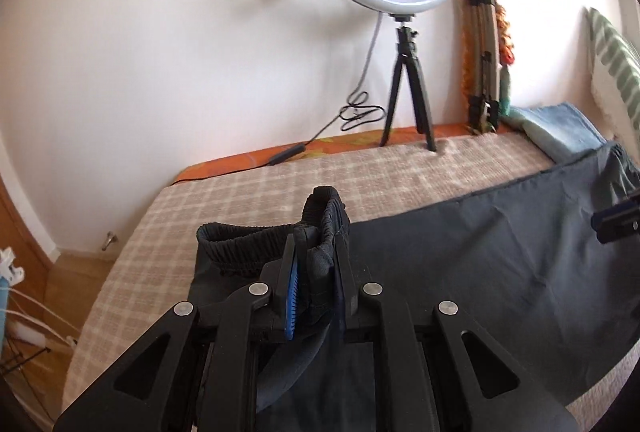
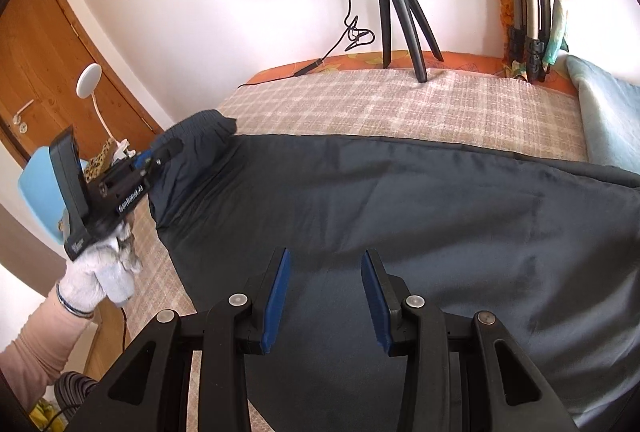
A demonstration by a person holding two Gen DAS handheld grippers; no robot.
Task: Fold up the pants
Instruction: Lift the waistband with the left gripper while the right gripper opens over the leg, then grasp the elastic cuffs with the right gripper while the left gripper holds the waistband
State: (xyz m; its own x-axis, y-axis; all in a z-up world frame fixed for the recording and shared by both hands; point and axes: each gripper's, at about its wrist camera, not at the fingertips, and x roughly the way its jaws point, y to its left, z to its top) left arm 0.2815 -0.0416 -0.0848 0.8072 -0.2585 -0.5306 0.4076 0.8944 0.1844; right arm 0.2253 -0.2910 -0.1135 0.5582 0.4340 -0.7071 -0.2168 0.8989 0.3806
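Dark grey pants (image 1: 480, 256) lie spread across the checked bed cover (image 1: 280, 188). My left gripper (image 1: 316, 252) is shut on the elastic cuff (image 1: 324, 220) at the pants' left end and holds it bunched up between its pads. From the right wrist view the left gripper (image 2: 160, 156) shows at the left, clamped on that same end. My right gripper (image 2: 325, 272) is open and empty, hovering just above the middle of the pants (image 2: 400, 200). Its tip also shows at the right edge of the left wrist view (image 1: 616, 224).
A ring light on a small black tripod (image 1: 408, 88) stands at the bed's far edge by the wall, its cable (image 1: 320, 136) trailing left. A folded blue towel (image 1: 560, 128) lies at the far right. A wooden door (image 2: 52, 72) is to the left.
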